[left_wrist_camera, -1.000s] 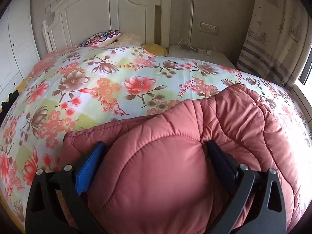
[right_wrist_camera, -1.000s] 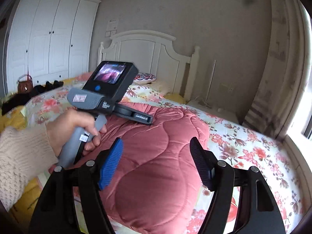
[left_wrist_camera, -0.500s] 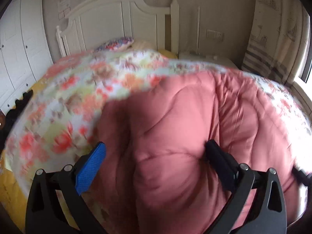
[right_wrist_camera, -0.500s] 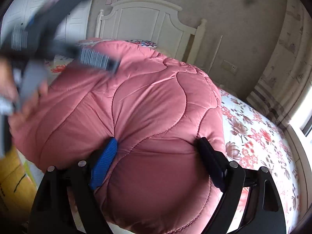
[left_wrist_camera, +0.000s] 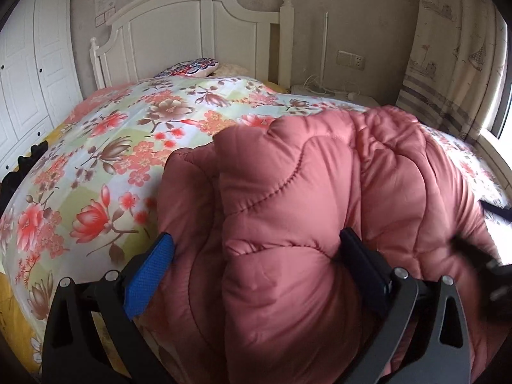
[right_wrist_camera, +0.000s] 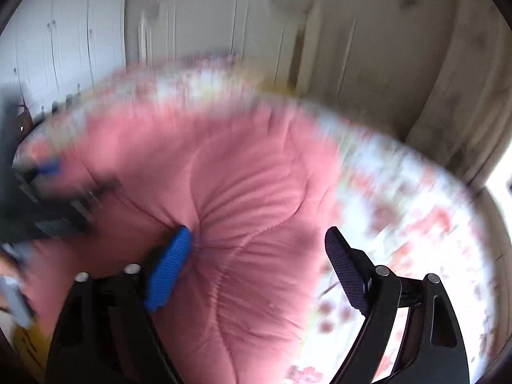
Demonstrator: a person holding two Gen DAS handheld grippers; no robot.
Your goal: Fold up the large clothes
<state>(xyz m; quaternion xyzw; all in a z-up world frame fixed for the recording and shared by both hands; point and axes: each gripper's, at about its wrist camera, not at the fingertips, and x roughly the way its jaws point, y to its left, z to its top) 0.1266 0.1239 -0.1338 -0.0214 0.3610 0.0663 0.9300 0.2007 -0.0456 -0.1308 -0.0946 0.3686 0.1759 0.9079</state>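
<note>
A pink quilted coat [left_wrist_camera: 304, 176] lies bunched on the floral bed cover [left_wrist_camera: 105, 160]. My left gripper [left_wrist_camera: 256, 240] is shut on a thick fold of it, with both pads sunk into the padding. In the blurred right wrist view the same coat [right_wrist_camera: 249, 172] fills the middle. My right gripper [right_wrist_camera: 257, 233] stands wide over the coat's near edge. Its blue pad [right_wrist_camera: 169, 265] dents the fabric, while the dark pad [right_wrist_camera: 345, 268] hangs free beside the coat's edge. The left gripper [right_wrist_camera: 44, 201] shows as a dark blur at the far left.
The white headboard [left_wrist_camera: 192, 32] and a patterned pillow [left_wrist_camera: 192, 67] are at the far end. A white wardrobe [left_wrist_camera: 32, 73] stands on the left. A bedside table [left_wrist_camera: 329, 91] and a curtain [left_wrist_camera: 454, 48] are on the right. Yellow sheet shows at the bed's near-left edge.
The right gripper swung over the coat; half a second ago both its pads pressed the padding, now the dark pad is clear. The coat bunched up between the left pads and shifted right.
</note>
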